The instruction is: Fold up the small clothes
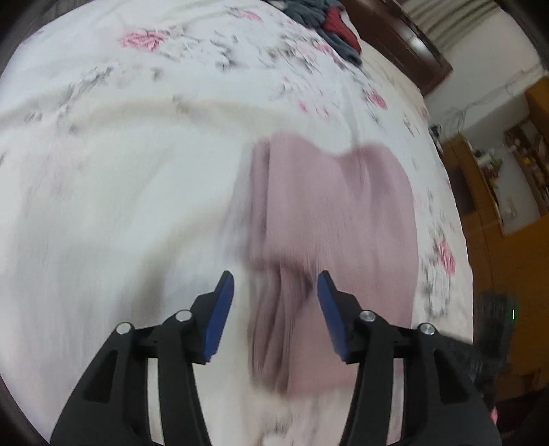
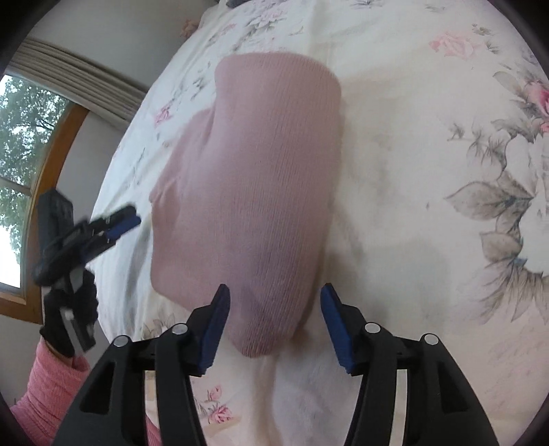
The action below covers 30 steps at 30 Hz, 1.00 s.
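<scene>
Left wrist view: the left tongs [image 1: 275,282] are spread wide with nothing between the blue pads, hovering over the near edge of the pink garment [image 1: 329,212]; the picture is smeared by motion blur.
Right wrist view: the right tongs [image 2: 275,295] are likewise spread and empty, their tips framing the near rounded end of the pink garment [image 2: 254,192] without clearly touching it.
Garment: a small dusty-pink knit piece lying on the bed [image 2: 411,144], already doubled over, with a second layer showing at its left side; it runs from near the tongs toward the far side.
Bed cover: white sheet [image 1: 103,171] printed with pink roses and grey leaves.
Left tongs seen from the right: at the left edge of the right wrist view, just beside the garment's left side, blurred, held by a hand in a black glove [image 2: 68,308] with a pink ribbed sleeve [image 2: 44,387] below.
Far end of bed: a heap of grey and dark red clothes [image 1: 326,20].
Surroundings: a window [image 2: 24,164] with a wooden frame on the left; wooden furniture [image 1: 514,206] on the right.
</scene>
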Each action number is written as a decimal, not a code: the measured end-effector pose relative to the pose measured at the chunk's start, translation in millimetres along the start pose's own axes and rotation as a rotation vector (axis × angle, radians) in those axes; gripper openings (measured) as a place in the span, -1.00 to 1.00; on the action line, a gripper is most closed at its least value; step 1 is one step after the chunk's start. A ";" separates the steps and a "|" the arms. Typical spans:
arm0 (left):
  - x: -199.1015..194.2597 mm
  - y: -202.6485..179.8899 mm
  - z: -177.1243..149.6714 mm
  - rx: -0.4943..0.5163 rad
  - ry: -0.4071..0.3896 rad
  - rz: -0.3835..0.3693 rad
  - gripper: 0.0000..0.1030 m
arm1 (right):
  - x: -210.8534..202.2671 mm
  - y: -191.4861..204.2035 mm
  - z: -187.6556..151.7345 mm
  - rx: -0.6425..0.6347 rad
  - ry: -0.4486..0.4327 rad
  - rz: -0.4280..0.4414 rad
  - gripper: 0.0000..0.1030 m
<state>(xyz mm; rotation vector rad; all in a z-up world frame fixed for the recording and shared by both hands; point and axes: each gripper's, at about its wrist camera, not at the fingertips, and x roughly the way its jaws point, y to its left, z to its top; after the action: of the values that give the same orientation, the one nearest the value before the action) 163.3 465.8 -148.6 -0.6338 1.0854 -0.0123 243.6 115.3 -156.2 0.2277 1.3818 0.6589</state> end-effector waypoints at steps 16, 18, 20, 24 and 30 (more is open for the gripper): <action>45.0 14.2 11.2 -0.137 0.029 -0.090 -0.84 | 22.1 1.7 4.5 0.003 0.023 -0.023 0.12; 40.6 14.7 12.5 -0.153 0.032 -0.147 -0.72 | 16.9 -0.1 3.3 -0.008 0.021 -0.027 0.12; 35.8 13.5 12.0 -0.147 0.047 -0.166 -0.31 | 13.3 -0.5 4.5 -0.013 0.016 -0.024 0.12; 40.0 11.2 6.1 -0.081 0.095 -0.145 0.17 | 3.6 -3.7 13.2 0.011 -0.021 0.021 0.27; 69.2 19.2 1.1 -0.125 0.147 -0.253 0.22 | 6.9 -12.3 32.0 0.038 -0.027 0.088 0.42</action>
<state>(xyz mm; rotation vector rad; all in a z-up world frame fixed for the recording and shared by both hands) 192.2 460.7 -214.1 -0.8911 1.1468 -0.2144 278.2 116.4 -161.9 0.3281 1.3654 0.6998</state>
